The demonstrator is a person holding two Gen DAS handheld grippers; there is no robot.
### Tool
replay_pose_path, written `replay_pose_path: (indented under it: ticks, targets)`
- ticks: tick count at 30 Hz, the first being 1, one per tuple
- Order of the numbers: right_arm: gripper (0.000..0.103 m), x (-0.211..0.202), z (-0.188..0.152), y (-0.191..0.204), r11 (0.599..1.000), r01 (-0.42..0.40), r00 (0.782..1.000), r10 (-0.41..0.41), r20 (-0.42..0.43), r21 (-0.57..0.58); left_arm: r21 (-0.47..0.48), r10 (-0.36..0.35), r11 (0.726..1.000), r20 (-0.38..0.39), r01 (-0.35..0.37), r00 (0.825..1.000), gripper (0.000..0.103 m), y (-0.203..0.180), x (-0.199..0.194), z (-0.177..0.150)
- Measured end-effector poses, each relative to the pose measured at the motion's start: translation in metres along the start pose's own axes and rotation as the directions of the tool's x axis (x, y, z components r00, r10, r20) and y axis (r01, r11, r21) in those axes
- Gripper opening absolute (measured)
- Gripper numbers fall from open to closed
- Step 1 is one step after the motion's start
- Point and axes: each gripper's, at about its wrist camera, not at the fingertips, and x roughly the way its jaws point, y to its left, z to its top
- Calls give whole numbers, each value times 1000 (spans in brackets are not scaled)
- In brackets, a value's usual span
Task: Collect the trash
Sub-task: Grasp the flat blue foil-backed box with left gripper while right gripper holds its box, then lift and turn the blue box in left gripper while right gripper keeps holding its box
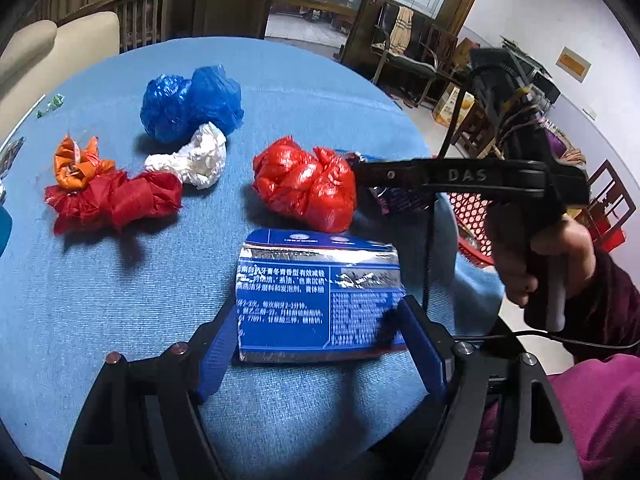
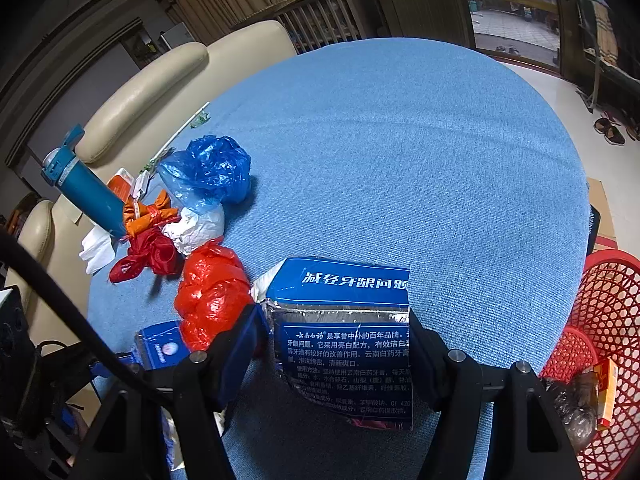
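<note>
Both our tongs — left tongs (image 1: pixel 320 344) and right tongs (image 2: pixel 338 354) — seem clamped on flattened blue toothpaste boxes (image 1: pixel 320 300) over the blue tabletop (image 1: pixel 120 300) — light, creasing card, best pinched across its stiff side edges.

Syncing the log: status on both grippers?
Left fingers shut on blue box piece. Right fingers shut on second box piece. Red basket right of table, nothing seen blocking it.
</note>
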Motion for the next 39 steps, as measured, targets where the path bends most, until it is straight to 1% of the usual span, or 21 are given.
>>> replay_pose_path:
  ticks: [6, 12, 16, 23, 27, 29, 30, 31, 32, 36, 37, 39]
  targets:
    - [71, 0, 0, 0, 1000, -1, 1000, 1, 2, -4, 9, -5, 1000, 29, 5, 1000, 79, -7, -14, 6]
    - [71, 0, 1, -2, 1000, -18, 1000, 18, 5, 5, 47, 53, 997, 2, -53, 999, 80, -22, -9, 13]
    - [71, -2, -1, -4, 1000, -29, 1000, 29, 11, 5, 47, 77, 996, -11, -76, 997, 80, -21, -2, 12]
    - [71, -4, -3, -7, 999, -53, 998, 52, 18, 11, -33, 105, 994, -20, -106, 994, 79, 0, 12, 11]
    - [71, -3, -2, -7, 999, -53, 998, 53, 19, 12, -80, 149, 986, -12, -149, 989, 78, 18, 9, 13]
    - [71, -3, -2, -6, 999, -50, 999, 50, 18, 10, -89, 181, 979, -12, -182, 983, 74, 27, 7, 14]
    - [71, -3, -2, -6, 999, -48, 999, 48, 18, 8, -91, 190, 977, -15, -190, 982, 72, 30, 6, 14]
    - [71, -3, -2, -6, 999, -46, 999, 46, 18, 7, -99, 196, 975, -23, -197, 980, 72, 34, 4, 14]
    - [71, -2, -2, -6, 999, -45, 999, 45, 18, 7, -106, 193, 975, -26, -194, 981, 72, 36, 2, 14]
    - [71, -1, -2, -5, 999, -45, 999, 45, 16, 7, -113, 139, 983, -40, -143, 989, 71, 36, -15, 9]
    - [71, -1, -2, -5, 999, -45, 999, 45, 17, 8, -121, 112, 986, -45, -117, 993, 71, 36, -20, 5]
    - [71, -1, -2, -5, 999, -46, 999, 46, 19, 9, -149, 26, 988, -39, -32, 999, 71, 33, -31, -1]
